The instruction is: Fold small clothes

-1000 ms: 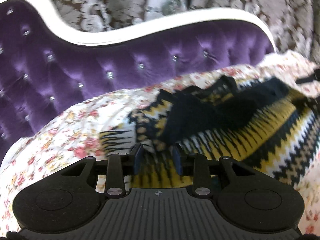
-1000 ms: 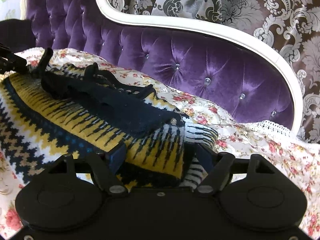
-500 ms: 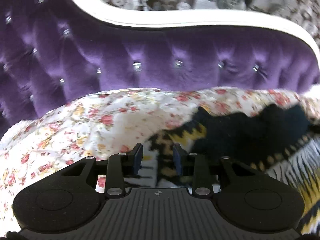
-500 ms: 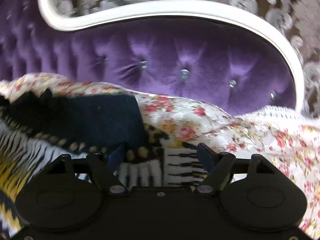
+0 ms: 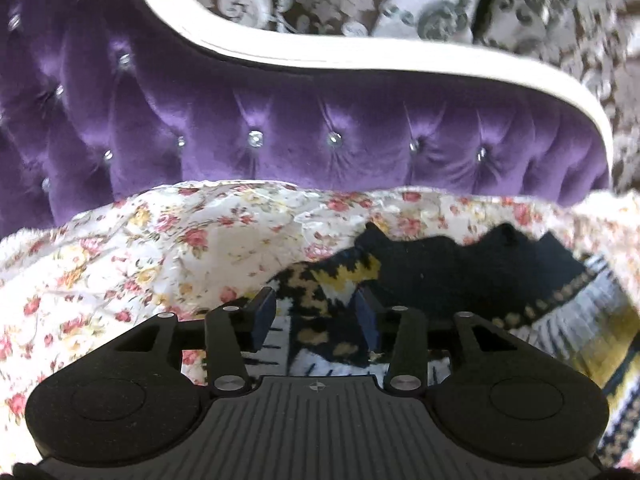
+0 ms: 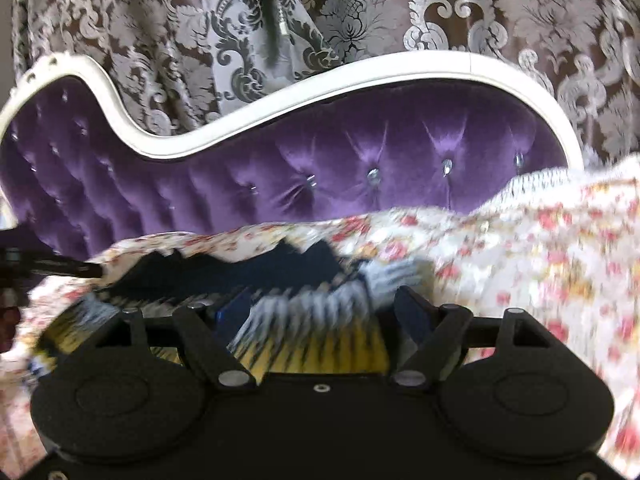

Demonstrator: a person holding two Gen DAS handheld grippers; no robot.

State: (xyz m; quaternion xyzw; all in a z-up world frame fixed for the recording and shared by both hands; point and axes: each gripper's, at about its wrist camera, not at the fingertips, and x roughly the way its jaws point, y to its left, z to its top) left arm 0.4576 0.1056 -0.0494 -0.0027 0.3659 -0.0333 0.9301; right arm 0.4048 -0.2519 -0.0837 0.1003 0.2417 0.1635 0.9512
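Note:
A knitted garment (image 5: pixel 460 280) in black, yellow and white zigzag pattern lies on a floral bedspread (image 5: pixel 160 248). My left gripper (image 5: pixel 316 316) sits low over the garment's left corner, jaws apart, with patterned fabric between them. In the right wrist view the same garment (image 6: pixel 320 320) lies blurred between the jaws of my right gripper (image 6: pixel 324 312), which stand wide apart. Whether either gripper pinches the fabric does not show clearly.
A purple tufted headboard (image 5: pixel 320 128) with a white curved frame (image 5: pixel 360 56) rises behind the bed; it also shows in the right wrist view (image 6: pixel 320 160). Patterned grey-brown curtains (image 6: pixel 360 12) hang behind it. The floral bedspread (image 6: pixel 540 248) extends right.
Both grippers moved forward toward the headboard and lower over the garment's far edge. The left jaws have opened wider than before. The right view is now blurred with motion.

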